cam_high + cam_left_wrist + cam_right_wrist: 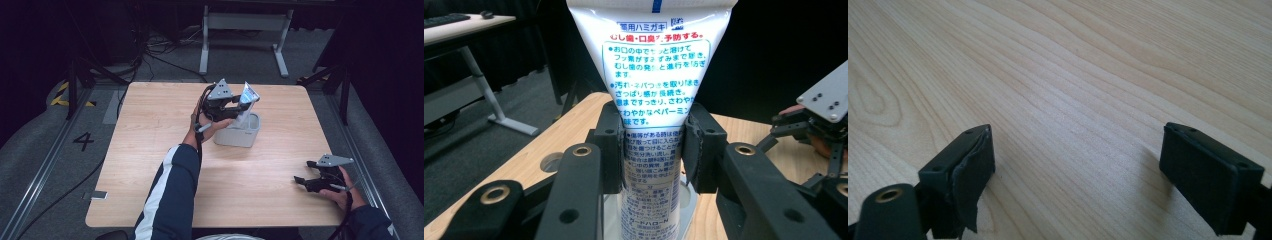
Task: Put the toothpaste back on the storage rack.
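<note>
Pads of the left hand-held gripper (651,155) are clamped on a white toothpaste tube (651,100), pinching it from both sides at about mid-length. We see the tube's long axis standing close to upright: its flat crimped end points up and leans slightly away from the person, its lower end reaches down into a pale grey holder (239,134) near the middle of the counter (150,150). Blue and red print covers the tube's face. At the counter's near right corner, we find the right hand-held gripper (1078,170) low over bare wood, its jaws wide apart with nothing between them.
</note>
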A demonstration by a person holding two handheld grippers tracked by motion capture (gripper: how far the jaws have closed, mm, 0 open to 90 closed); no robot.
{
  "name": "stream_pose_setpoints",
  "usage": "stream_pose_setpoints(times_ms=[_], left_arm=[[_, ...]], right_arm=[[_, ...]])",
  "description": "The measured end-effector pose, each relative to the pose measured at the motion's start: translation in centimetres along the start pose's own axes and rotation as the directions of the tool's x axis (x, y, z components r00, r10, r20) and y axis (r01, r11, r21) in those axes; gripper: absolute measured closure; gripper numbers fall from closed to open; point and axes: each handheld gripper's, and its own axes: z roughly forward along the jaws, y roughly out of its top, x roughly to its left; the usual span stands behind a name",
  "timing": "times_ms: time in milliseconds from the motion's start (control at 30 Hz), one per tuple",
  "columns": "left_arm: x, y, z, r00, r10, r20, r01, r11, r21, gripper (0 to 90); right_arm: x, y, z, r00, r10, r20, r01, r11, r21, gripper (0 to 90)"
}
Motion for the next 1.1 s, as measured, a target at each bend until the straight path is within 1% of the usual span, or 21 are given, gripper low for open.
stream_pose_setpoints(times_ms=[67, 100, 133, 233, 300, 400, 467, 500, 533, 633, 667, 733, 900, 1000, 1100], left_arm=[[0.2, -0.3, 0.1, 0.9999, -0.012, -0.004, 0.012, 0.9999, -0.005, 65.9], [0.2, -0.3, 0.2, 1.0000, -0.009, -0.004, 0.009, 0.9999, -0.005, 65.8], [0.3, -0.4, 0.3, 0.9999, -0.017, -0.002, 0.017, 0.9998, -0.006, 65.8], [0.5, -0.7, 0.6, 0.9999, -0.004, -0.014, 0.005, 0.9998, 0.017, 65.8], [0.5, -0.9, 0.8, 0.9997, -0.020, -0.015, 0.020, 0.9996, 0.018, 65.7], [0.6, -1.1, 1.0, 0.9998, -0.014, -0.016, 0.014, 0.9996, 0.024, 65.7], [0.6, -1.3, 1.1, 0.9996, -0.024, -0.015, 0.025, 0.9993, 0.027, 65.7], [0.6, -1.4, 1.2, 0.9997, -0.019, -0.015, 0.020, 0.9993, 0.030, 65.6], [0.6, -1.6, 1.2, 0.9995, -0.028, -0.015, 0.028, 0.9990, 0.033, 65.6], [0.7, -1.9, 1.3, 0.9996, -0.028, -0.010, 0.029, 0.9989, 0.037, 65.5], [0.7, -2.0, 1.4, 0.9996, -0.027, -0.012, 0.028, 0.9988, 0.040, 65.5], [0.7, -2.4, 1.6, 0.9991, -0.040, -0.009, 0.041, 0.9981, 0.046, 65.5], [0.7, -3.0, 1.8, 0.9994, -0.035, -0.006, 0.035, 0.9972, 0.066, 65.4], [0.8, -3.7, 1.8, 0.9986, -0.053, -0.006, 0.053, 0.9960, 0.072, 65.3], [0.9, -4.2, 1.7, 0.9985, -0.054, -0.010, 0.054, 0.9953, 0.080, 65.3]], right_arm=[[0.0, 0.0, 0.0, 1.0000, 0.000, 0.000, 0.000, 1.000, 0.000, 14.5], [0.0, 0.0, 0.0, 1.0000, 0.000, 0.000, 0.000, 1.000, 0.000, 14.5], [0.0, 0.0, 0.0, 1.0000, 0.000, 0.000, 0.000, 1.000, 0.000, 14.5], [0.0, 0.0, 0.0, 1.0000, 0.000, -0.001, 0.000, 1.000, 0.000, 14.5], [0.0, 0.0, 0.0, 1.0000, 0.000, 0.000, 0.000, 1.000, 0.000, 14.5], [0.0, 0.0, 0.0, 1.0000, 0.000, 0.000, 0.000, 1.000, 0.000, 14.5], [0.0, 0.0, 0.0, 1.0000, 0.001, 0.000, -0.001, 1.000, 0.000, 14.5], [0.0, 0.0, 0.0, 1.0000, 0.000, 0.000, 0.000, 1.000, 0.000, 14.5], [0.0, 0.0, 0.0, 1.0000, 0.000, 0.000, 0.000, 1.000, 0.000, 14.5], [0.0, 0.0, 0.0, 1.0000, 0.000, 0.000, 0.000, 1.000, 0.000, 14.5], [0.0, 0.0, 0.0, 1.0000, 0.000, 0.000, 0.000, 1.000, 0.000, 14.5], [0.0, 0.0, 0.0, 1.0000, 0.000, 0.000, 0.000, 1.000, 0.000, 14.5], [0.0, 0.0, 0.0, 1.0000, 0.000, 0.000, 0.000, 1.000, 0.000, 14.5], [0.0, 0.0, 0.0, 1.0000, 0.001, 0.000, -0.001, 1.000, 0.000, 14.5], [0.0, 0.0, 0.0, 1.0000, 0.000, 0.000, 0.000, 1.000, 0.000, 14.5]])
